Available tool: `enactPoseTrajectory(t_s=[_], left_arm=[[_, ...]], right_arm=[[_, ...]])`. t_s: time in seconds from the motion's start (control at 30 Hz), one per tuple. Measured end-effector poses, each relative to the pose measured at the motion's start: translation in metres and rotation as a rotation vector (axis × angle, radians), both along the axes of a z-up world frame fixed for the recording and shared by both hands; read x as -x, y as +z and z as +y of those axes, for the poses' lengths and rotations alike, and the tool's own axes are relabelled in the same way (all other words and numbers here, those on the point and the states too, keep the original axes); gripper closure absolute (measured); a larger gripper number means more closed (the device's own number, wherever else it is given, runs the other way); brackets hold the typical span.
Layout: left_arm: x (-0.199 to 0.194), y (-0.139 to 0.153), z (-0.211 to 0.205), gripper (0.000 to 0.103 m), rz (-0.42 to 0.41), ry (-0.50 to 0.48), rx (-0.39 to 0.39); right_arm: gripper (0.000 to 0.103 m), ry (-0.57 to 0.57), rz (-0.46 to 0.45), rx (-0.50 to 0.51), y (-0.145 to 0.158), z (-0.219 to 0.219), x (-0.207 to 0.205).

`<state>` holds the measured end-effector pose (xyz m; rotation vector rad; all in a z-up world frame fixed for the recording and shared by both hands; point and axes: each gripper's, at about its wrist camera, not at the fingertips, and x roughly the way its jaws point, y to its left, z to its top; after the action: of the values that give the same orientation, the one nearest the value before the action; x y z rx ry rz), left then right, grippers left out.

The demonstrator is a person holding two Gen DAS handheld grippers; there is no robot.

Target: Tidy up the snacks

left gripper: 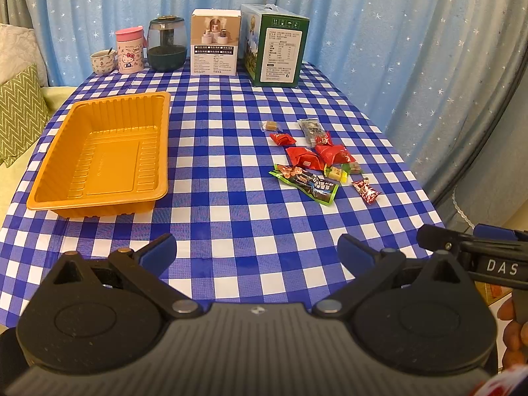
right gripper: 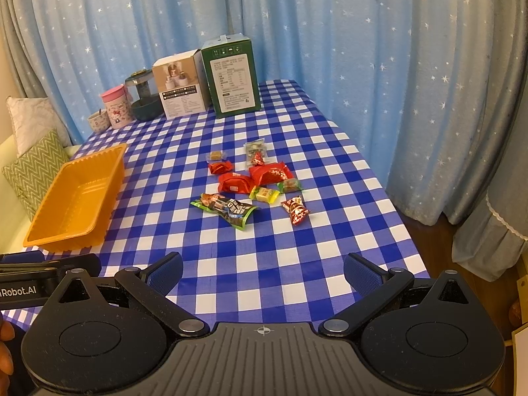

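An empty orange plastic tray (left gripper: 59, 198) (right gripper: 43, 236) sits on the left of the blue checked table. Several wrapped snacks lie in a loose cluster to its right: a green packet (left gripper: 305, 181) (right gripper: 227, 209), two red packets (left gripper: 305, 158) (right gripper: 236, 183), a yellow-green candy (left gripper: 336, 173) (right gripper: 264, 195), a red-and-white candy (left gripper: 366, 191) (right gripper: 296, 211), a small brown candy (left gripper: 270, 125) (right gripper: 216, 156). My left gripper (left gripper: 257, 252) is open and empty over the near table edge. My right gripper (right gripper: 262, 272) is open and empty, also near the front edge, short of the snacks.
Along the table's far edge stand a small cup (left gripper: 103, 61), a pink Hello Kitty mug (left gripper: 129, 51), a dark jar (left gripper: 166, 46), a white box (left gripper: 214, 43) and a green box (left gripper: 277, 48). Blue starred curtains hang behind. Cushions (left gripper: 19, 112) lie at the left.
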<state>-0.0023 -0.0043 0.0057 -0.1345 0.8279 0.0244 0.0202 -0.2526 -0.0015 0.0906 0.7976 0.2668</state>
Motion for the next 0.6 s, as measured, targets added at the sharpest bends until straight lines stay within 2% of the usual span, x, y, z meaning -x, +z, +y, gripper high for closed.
enactPoseTrajectory(t_s=[0.6], left_arm=[[-0.001,-0.001,-0.002,0.0,-0.002,0.003,0.005]], right_arm=[[0.0,-0.033,0.003,-0.009,-0.009,-0.011,-0.003]])
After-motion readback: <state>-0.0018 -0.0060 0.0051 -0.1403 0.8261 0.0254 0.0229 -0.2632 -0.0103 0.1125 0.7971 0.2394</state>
